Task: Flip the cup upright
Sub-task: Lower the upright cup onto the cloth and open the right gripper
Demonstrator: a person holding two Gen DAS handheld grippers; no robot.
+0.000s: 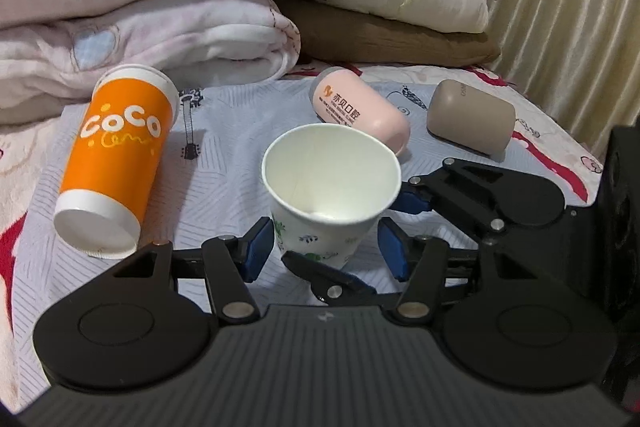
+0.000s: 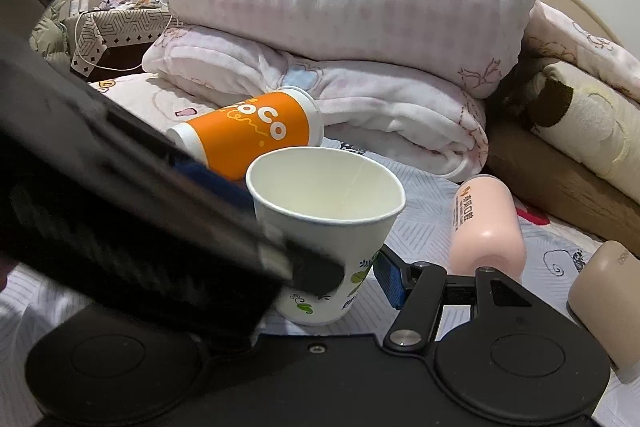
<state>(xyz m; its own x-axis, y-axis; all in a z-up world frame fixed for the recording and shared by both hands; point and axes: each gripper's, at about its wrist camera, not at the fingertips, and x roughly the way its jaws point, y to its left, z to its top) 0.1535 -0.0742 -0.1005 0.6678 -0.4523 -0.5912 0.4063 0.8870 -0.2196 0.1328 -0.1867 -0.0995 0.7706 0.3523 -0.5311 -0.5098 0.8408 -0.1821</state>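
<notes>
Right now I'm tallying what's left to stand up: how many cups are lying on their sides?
3: orange cup at left, pink cup behind the upright paper cup, tan cup at right.

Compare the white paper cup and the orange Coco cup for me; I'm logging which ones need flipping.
The white paper cup stands mouth up between the left gripper fingers; the orange Coco cup lies on its side, apart from both grippers. The paper cup is short, white with green leaf prints; the Coco cup is taller, orange with white ends. Both sit on the patterned bedsheet.
</notes>
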